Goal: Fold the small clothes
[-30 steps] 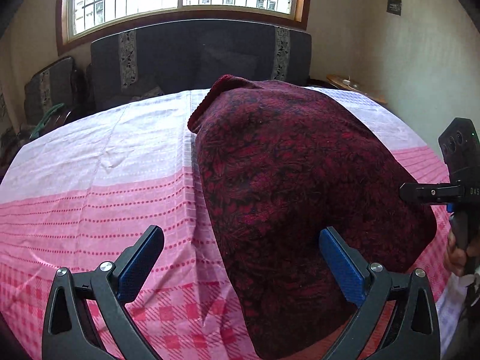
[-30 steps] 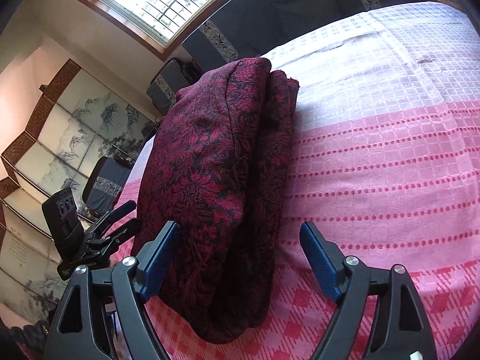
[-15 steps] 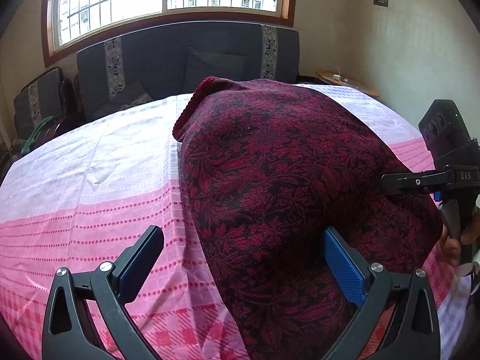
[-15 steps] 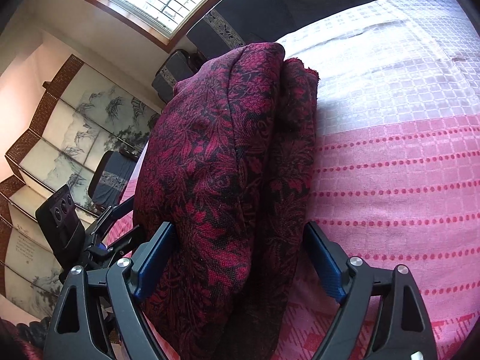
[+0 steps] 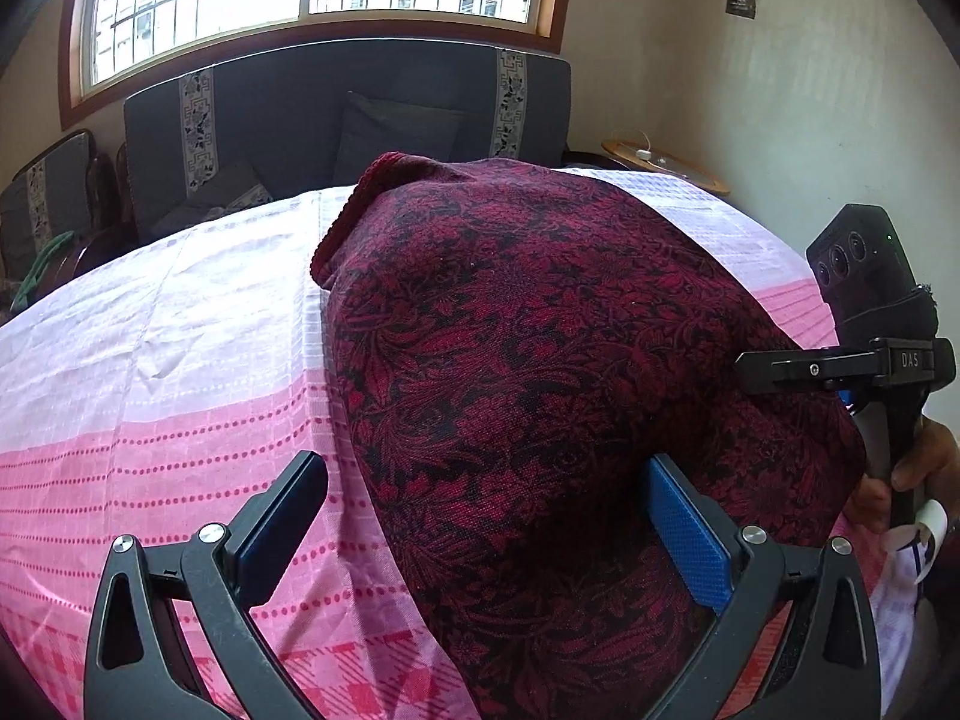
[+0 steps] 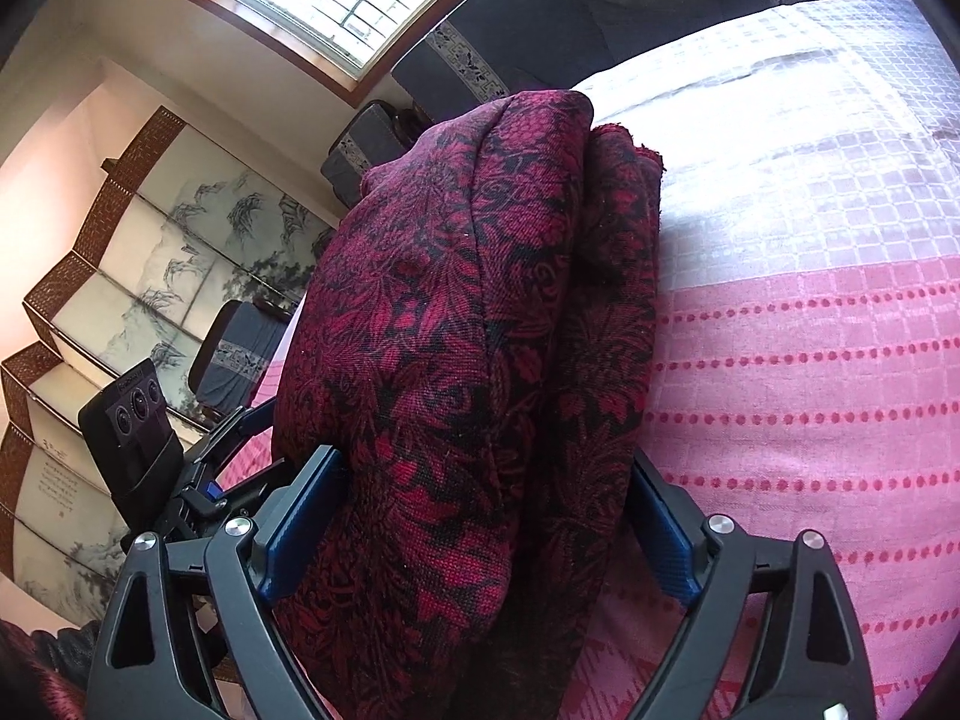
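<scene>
folded garment (image 5: 540,390) blocks middle, tablecloth (image 5: 180,372) open leftward

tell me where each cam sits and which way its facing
Left wrist: on the left gripper, facing a window over the folded red garment; the person's hand shows.
Right wrist: on the right gripper, facing along the garment's edge; no body part shows clearly.
Shared: garment, pink tablecloth, each other's gripper.
</scene>
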`<control>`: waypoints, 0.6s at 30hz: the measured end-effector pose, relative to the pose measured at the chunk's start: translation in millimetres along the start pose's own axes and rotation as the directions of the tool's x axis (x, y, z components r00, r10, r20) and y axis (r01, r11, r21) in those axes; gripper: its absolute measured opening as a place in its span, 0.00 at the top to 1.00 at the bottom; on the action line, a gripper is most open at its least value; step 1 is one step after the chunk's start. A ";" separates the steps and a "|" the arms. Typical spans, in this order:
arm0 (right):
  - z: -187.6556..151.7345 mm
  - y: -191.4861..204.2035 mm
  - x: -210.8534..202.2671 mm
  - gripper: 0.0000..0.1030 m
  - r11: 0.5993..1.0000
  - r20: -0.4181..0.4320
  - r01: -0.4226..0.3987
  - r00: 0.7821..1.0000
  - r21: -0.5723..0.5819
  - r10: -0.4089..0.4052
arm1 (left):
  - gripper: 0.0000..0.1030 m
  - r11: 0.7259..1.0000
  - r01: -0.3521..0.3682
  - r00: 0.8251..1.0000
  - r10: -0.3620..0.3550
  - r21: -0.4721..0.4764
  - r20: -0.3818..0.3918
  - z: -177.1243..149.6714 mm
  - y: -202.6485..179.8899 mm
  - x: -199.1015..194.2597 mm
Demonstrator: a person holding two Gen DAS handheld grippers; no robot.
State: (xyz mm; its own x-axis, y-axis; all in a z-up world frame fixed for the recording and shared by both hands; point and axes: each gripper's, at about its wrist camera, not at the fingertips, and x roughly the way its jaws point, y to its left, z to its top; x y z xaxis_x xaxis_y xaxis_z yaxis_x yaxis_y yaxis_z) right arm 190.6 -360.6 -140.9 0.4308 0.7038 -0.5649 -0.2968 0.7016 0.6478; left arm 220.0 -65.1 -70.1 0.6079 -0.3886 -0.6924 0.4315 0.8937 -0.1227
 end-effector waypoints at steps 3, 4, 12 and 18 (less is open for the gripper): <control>-3.0 7.2 3.0 0.13 1.000 0.001 0.002 1.000 -0.001 -0.002 | 0.00 1.000 0.026 1.000 -0.026 -0.017 -0.011 1.3 1.9 2.7; -4.6 7.8 2.5 0.13 1.000 0.000 0.000 1.000 0.001 0.000 | 0.00 0.999 0.031 0.999 -0.031 -0.024 -0.014 2.0 2.6 4.0; -43.6 20.1 -23.8 0.13 0.998 -0.029 0.039 0.999 -0.044 -0.041 | 0.00 0.995 0.047 0.998 -0.050 -0.084 -0.030 -16.4 10.9 -3.7; -78.8 35.5 -47.0 0.26 0.980 -0.049 0.150 0.986 -0.132 -0.157 | 0.00 0.985 0.066 0.997 -0.073 -0.158 -0.034 -37.1 15.1 -4.9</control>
State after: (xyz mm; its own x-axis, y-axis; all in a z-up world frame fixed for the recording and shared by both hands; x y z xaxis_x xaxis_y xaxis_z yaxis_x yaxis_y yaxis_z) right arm 92.7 -359.9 -131.6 0.4300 0.5893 -0.6840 -0.3385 0.8076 0.4829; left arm 198.8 -41.4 -94.9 0.5516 -0.4446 -0.7057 0.3605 0.8901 -0.2790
